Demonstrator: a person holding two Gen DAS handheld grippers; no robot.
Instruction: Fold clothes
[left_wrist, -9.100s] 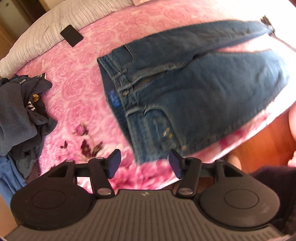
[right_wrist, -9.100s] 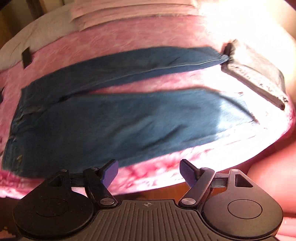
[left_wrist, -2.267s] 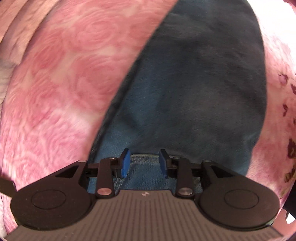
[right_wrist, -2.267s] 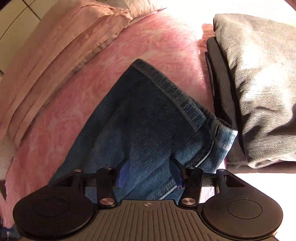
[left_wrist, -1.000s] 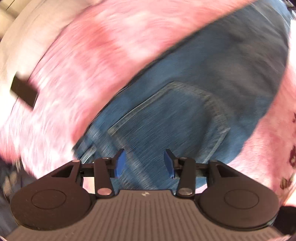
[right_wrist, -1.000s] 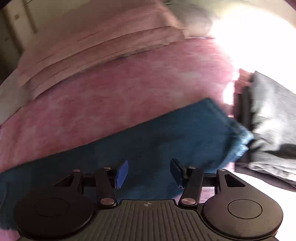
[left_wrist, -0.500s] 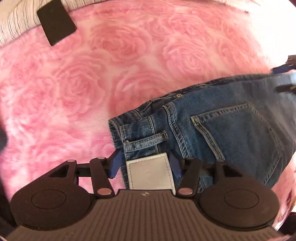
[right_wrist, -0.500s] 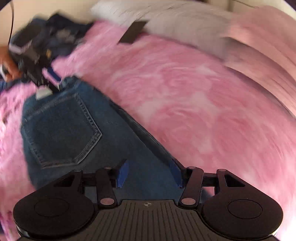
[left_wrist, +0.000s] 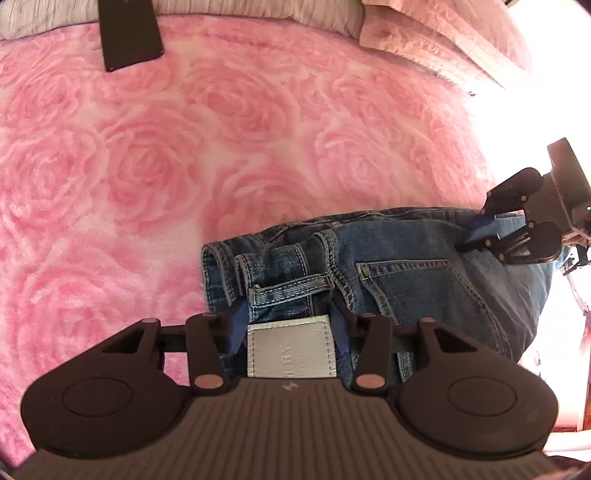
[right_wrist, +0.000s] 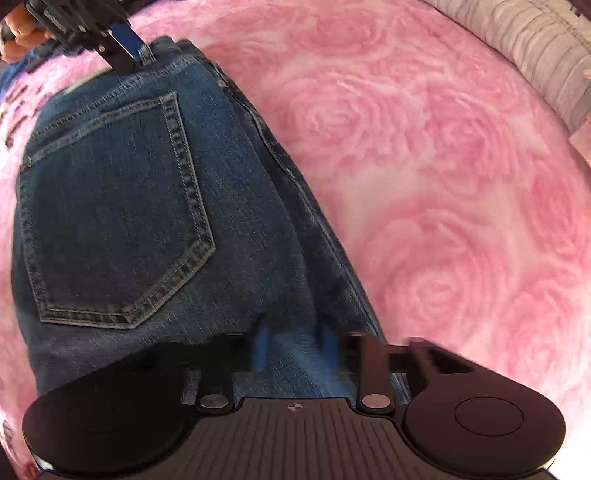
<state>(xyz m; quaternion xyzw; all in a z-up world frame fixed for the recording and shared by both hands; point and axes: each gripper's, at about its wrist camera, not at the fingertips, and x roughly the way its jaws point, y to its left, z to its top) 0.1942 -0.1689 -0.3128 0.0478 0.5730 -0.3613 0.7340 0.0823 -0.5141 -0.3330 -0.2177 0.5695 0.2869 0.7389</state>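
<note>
A pair of dark blue denim jeans (left_wrist: 424, 291), folded lengthwise with one back pocket (right_wrist: 114, 221) uppermost, is seen lying on a pink rose-patterned plush blanket (left_wrist: 184, 155), filling the lower right of the left wrist view and the left half of the right wrist view. The left gripper (left_wrist: 288, 328) is shown at the bottom centre of its frame, its blue-padded fingers (left_wrist: 236, 328) spread moderately either side of the white waistband label (left_wrist: 291, 350); whether cloth is pinched cannot be told. The right gripper (right_wrist: 293, 349), blurred at the bottom centre of its own frame, is set over the denim below the pocket with a narrower gap, its grip likewise not determinable. A flat black rectangular object (left_wrist: 129, 33) is seen at the upper left of the left view. The denim is judged heavy and limp yet thick at the seams, unlikely to slip between pads; the stiff, layered waistband and the doubled side seam are judged the firmest places to be taken hold of, thin single panels being likely to sag.
</note>
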